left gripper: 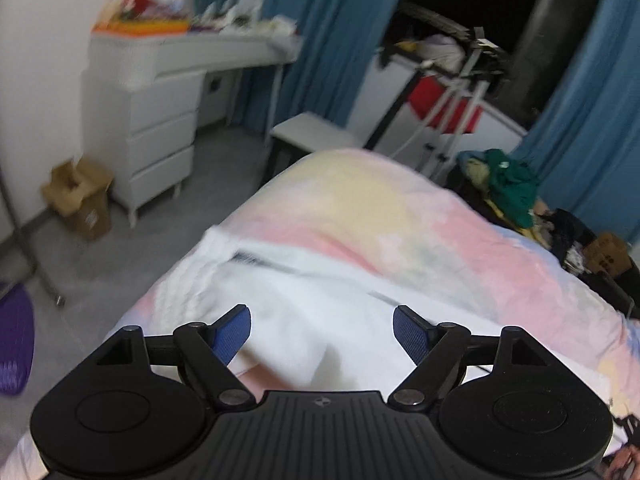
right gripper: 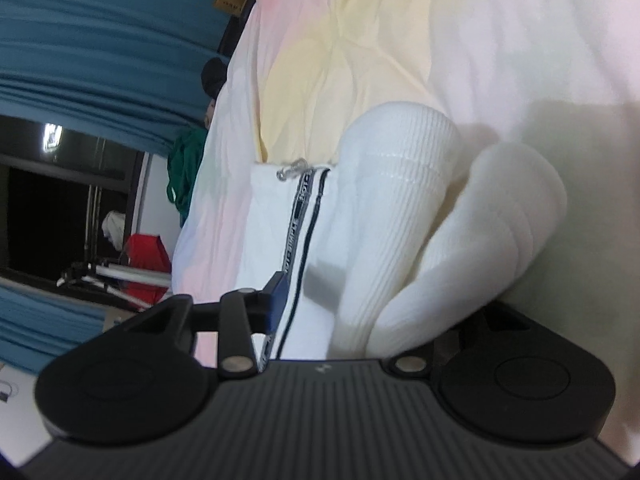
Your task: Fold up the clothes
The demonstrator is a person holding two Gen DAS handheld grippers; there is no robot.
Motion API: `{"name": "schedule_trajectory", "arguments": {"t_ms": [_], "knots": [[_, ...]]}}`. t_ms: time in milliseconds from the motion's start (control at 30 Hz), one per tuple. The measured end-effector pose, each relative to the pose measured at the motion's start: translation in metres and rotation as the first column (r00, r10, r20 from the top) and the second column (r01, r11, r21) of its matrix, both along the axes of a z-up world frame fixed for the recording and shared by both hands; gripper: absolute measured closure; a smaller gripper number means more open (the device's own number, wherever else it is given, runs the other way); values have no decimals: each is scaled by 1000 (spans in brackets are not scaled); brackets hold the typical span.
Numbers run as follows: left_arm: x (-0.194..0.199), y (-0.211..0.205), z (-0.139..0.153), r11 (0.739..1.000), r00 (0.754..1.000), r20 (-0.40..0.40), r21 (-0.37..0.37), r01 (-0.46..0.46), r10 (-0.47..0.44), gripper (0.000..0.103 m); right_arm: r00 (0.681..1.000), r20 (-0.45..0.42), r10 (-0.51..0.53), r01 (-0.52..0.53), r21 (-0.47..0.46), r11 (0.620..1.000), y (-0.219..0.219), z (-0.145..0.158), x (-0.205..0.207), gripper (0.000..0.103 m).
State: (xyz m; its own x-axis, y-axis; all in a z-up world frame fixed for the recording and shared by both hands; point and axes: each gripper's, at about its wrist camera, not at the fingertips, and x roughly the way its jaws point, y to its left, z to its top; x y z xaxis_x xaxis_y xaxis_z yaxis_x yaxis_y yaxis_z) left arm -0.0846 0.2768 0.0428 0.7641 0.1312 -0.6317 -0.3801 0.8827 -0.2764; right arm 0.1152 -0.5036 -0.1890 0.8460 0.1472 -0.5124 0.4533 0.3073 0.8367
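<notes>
Right wrist: white jacket [right gripper: 360, 220] zipper tape lettering blurred, unreadable.

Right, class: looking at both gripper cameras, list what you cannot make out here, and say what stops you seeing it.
- Left wrist view: the white garment is motion-blurred, so its type and trim cannot be read.
- Right wrist view: the right gripper has one finger buried under the ribbed cuff, so its grip is unclear.
- Right wrist view: lettering on the zip tape is too small to read.
</notes>
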Motion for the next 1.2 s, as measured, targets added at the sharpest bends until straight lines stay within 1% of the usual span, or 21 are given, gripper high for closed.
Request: {"name": "schedule_trajectory", "arguments": {"t_ms": [67,100,167,333,400,467,500,567,667,700,833,1000,1067,1100,1133,1200], "knots": [[14,-20,3,999,999,19,21,32,-32,23,1000,-18,-4,3,-34,999,2,3,2,87],[22,-31,2,998,998,24,26,51,-51,22,999,-32,-4,2,-56,998,2,5,2,88],[43,-54,-3,995,995,30,22,97,-98,22,1000,-23,-14,13,-52,999,-1,6,-3,90],[98,-119,-29,980,980,23,29,195,-195,22,999,36,-35,38,-77,996,0,18,-14,91],[118,-145,-45,972,973,17,58,228,-229,22,997,63,-46,51,-87,995,1,24,-17,92],[134,-169,-66,965,970,0,100,243,-244,22,995,81,-56,63,-94,994,2,27,-20,92],[141,-181,-78,956,968,-18,152,251,-251,22,994,89,-61,69,-97,993,2,28,-20,92],[154,-203,-103,926,964,-62,269,267,-260,22,993,99,-61,72,-106,992,1,30,-23,92],[166,-212,-140,888,955,-146,354,294,-258,22,994,95,-53,66,-133,989,1,32,-22,92],[166,-212,-144,886,954,-154,355,296,-257,22,995,91,-50,63,-142,988,1,32,-21,92],[167,-209,-155,892,952,-164,337,300,-258,22,995,89,-52,65,-160,985,1,33,-21,92],[165,-206,-165,902,951,-169,312,300,-258,21,995,85,-51,67,-205,976,7,40,-16,92],[157,-205,-160,906,955,-148,309,291,-256,21,995,85,-44,62,-223,973,9,42,-15,92],[152,-203,-153,908,959,-134,314,279,-248,22,996,86,-39,59,-234,970,10,42,-15,92],[145,-200,-145,914,967,-107,316,255,-233,22,996,87,-35,55,-246,968,10,43,-16,92],[138,-190,-130,936,978,-58,284,207,-199,21,996,80,-28,48,-264,963,10,43,-15,92]]}}
